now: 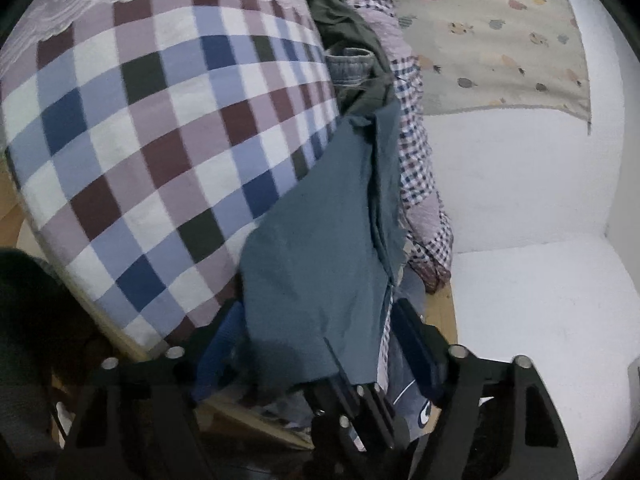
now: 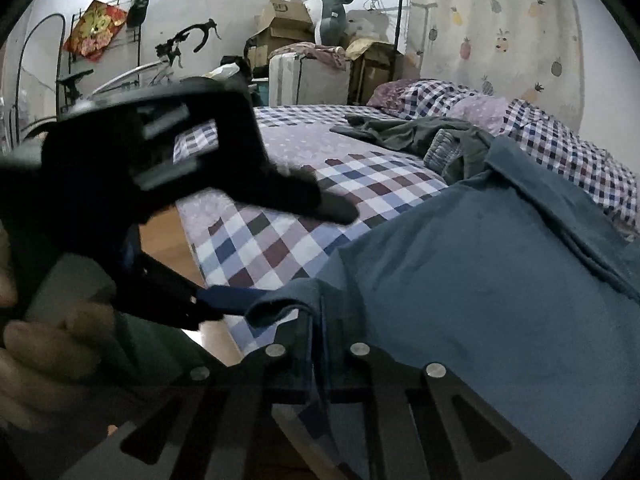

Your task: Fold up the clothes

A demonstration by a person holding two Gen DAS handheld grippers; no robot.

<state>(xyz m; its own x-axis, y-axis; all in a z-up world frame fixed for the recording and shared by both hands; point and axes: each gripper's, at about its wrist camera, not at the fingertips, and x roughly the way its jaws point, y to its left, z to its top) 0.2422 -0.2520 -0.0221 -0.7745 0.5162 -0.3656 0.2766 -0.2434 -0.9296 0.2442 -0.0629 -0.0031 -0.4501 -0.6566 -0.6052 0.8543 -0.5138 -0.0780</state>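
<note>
the blue-grey shirt (image 2: 460, 280) lies on the checked bed (image 2: 280, 248), its length running away toward the pillows. both grippers sit at its near hem: the right gripper (image 2: 316, 356) is pinched on the corner, the left gripper (image 1: 320, 344) clamped on the same edge just beside it.

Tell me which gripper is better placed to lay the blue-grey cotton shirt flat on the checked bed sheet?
Probably the right gripper: it pinches the blue-grey cotton shirt at its edge, directly above the checked bed sheet. The left gripper grips bunched fabric near the bed's edge.
</note>
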